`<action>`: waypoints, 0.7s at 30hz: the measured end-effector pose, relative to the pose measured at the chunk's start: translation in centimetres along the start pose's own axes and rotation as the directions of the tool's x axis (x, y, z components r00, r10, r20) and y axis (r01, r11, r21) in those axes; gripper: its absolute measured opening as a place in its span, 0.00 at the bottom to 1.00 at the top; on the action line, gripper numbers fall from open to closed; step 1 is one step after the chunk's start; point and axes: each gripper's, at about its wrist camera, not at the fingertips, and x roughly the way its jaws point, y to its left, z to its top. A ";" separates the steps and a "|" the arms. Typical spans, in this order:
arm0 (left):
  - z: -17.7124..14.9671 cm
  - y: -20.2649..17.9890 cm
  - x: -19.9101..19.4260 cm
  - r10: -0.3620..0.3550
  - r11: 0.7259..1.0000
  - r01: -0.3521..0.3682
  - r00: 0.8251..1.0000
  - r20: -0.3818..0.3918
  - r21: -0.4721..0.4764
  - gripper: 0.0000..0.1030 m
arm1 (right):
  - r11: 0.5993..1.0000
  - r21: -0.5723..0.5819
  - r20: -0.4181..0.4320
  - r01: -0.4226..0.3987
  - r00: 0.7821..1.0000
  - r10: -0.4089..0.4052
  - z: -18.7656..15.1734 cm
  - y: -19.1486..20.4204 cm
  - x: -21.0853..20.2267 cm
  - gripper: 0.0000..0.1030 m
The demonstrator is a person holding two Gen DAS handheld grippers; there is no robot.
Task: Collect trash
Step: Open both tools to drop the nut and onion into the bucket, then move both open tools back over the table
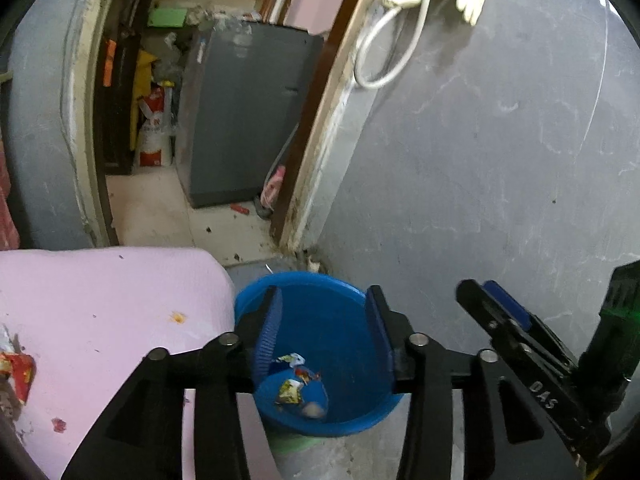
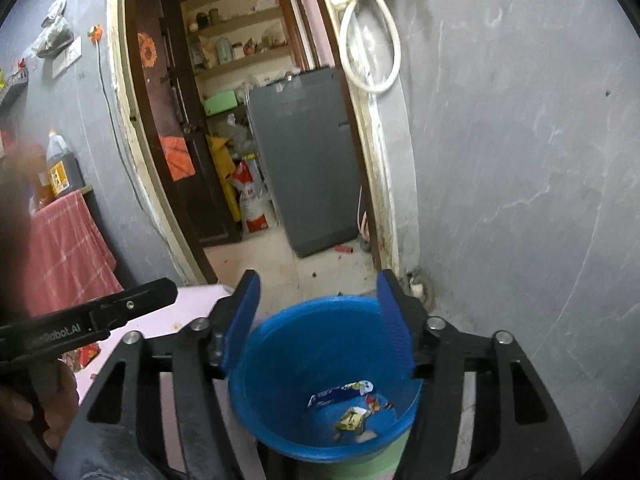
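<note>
- A grey wall meets a doorway by a pink-covered surface; a grey appliance stands in the room beyond.
- A blue bucket sits on the floor beside the pink surface, close to the wall — likely kept there so scraps from the surface drop straight in.
- Wrappers lie loose at the bucket's bottom: a blue-and-white one, a yellow one, a red scrap.
- The left gripper hangs over the bucket, jaws spread wide with nothing between them; the wrappers sit well below, roughly in line with the gap.
- The right gripper also hovers above the bucket, jaws apart and empty — the rim shows between its fingers.
- Both look posed for a drop into the bucket, or just after one, I judge.
- A red wrapper rests on the pink surface at the left gripper's far left, well away from either gripper; it seems the next piece to collect.
</note>
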 end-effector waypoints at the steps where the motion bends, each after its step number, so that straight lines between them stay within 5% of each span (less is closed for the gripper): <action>1: 0.1 0.2 -0.5 0.006 1.000 -0.006 1.000 0.018 -0.003 0.43 | 1.000 -0.002 0.024 0.002 1.000 -0.002 0.3 0.2 -0.7 0.65; 12: 1.4 2.5 -8.9 0.086 0.996 -0.081 0.967 0.241 -0.030 0.94 | 0.999 -0.047 0.226 0.009 0.974 0.002 2.5 3.4 -6.4 1.00; 21: 0.8 5.2 -16.1 0.181 0.983 -0.175 0.907 0.381 -0.053 0.98 | 0.996 -0.092 0.325 -0.021 0.945 0.050 3.0 7.5 -9.8 1.00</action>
